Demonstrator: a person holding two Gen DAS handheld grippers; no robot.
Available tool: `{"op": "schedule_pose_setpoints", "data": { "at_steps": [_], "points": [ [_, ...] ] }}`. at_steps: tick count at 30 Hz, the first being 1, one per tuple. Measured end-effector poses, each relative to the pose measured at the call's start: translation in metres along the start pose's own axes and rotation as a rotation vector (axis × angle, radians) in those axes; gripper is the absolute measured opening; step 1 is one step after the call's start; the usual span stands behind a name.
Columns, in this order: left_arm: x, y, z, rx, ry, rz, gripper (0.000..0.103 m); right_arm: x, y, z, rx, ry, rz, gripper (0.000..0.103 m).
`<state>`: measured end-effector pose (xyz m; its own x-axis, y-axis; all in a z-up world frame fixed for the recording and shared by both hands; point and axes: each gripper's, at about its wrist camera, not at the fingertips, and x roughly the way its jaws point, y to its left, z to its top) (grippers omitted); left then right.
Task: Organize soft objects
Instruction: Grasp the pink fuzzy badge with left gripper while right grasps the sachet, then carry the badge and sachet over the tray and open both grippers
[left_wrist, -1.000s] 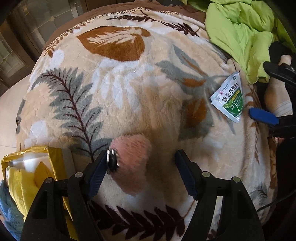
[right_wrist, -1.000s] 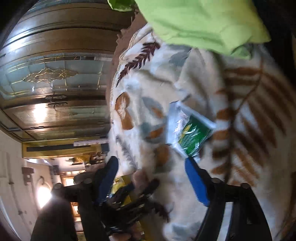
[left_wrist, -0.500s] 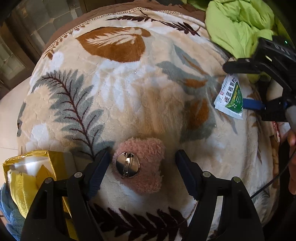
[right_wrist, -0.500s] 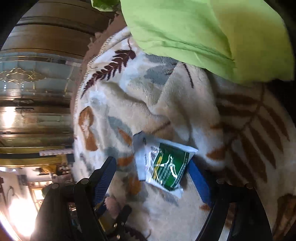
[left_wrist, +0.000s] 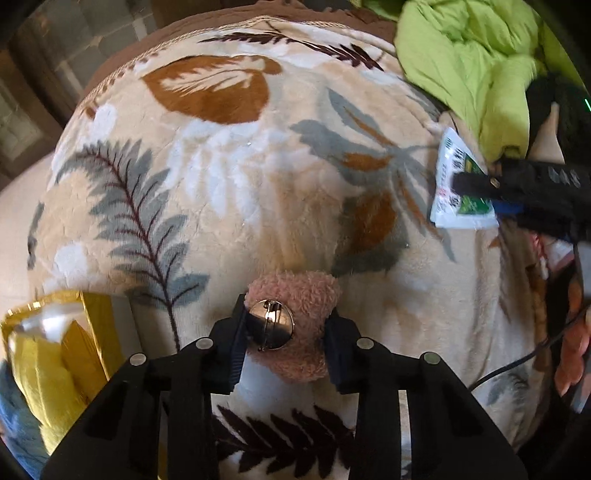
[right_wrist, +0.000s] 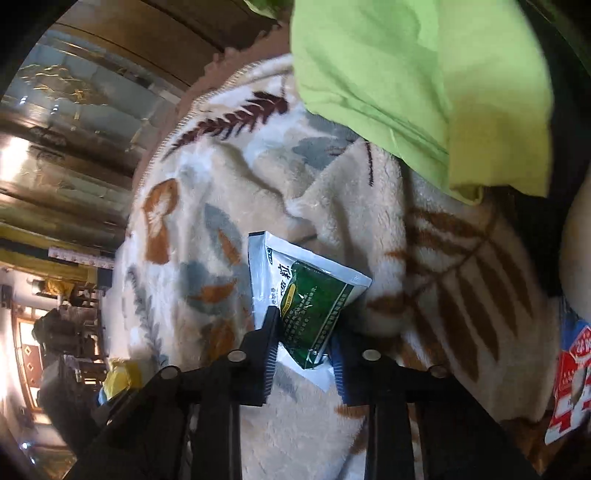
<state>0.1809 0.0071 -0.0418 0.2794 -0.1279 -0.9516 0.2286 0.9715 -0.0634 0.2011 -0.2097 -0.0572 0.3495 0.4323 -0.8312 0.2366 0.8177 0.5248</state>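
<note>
Pink plush brooch (left_wrist: 295, 328) clamped between left jaws, green sachet (right_wrist: 306, 299) pinched between right jaws

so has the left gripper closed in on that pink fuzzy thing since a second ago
Yes. The left gripper has closed: its fingers now pinch the pink plush brooch lying on the leaf-patterned blanket.

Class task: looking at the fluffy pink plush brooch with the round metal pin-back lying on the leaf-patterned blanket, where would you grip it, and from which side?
Grip the fluffy pink plush brooch across its soft side edges, coming in low along the leaf-patterned blanket from its near edge. The metal pin-back faces up, hard and slippery; the plush flanks compress, as under the left hand-held gripper.
</note>
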Motion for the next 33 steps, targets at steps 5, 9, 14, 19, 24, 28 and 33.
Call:
{"op": "schedule_pose_setpoints", "data": {
  "at_steps": [5,9,14,19,24,28,33],
  "points": [
    [-0.006,0.003,-0.011,-0.026,-0.010,-0.021,0.032,-0.019,-0.003,-0.018,-0.010,-0.020,0.091,0.024],
    [-0.016,0.001,-0.023,-0.038,-0.026,-0.035,0.031,-0.030,-0.003,-0.031,0.010,-0.025,0.158,0.024],
    [-0.036,0.007,-0.034,-0.034,-0.087,0.015,0.031,-0.052,0.001,-0.057,-0.012,-0.021,0.225,0.024],
    [-0.066,0.007,-0.062,-0.037,-0.162,0.079,0.031,-0.064,0.020,-0.081,-0.070,0.006,0.269,0.024],
    [-0.091,0.017,-0.097,-0.051,-0.220,0.151,0.031,-0.069,0.048,-0.106,-0.125,0.038,0.317,0.026],
    [-0.109,0.029,-0.122,-0.071,-0.266,0.201,0.031,-0.066,0.074,-0.128,-0.169,0.074,0.347,0.026],
    [-0.122,0.049,-0.148,-0.116,-0.287,0.236,0.031,-0.062,0.112,-0.151,-0.243,0.109,0.376,0.026]
  ]
}}
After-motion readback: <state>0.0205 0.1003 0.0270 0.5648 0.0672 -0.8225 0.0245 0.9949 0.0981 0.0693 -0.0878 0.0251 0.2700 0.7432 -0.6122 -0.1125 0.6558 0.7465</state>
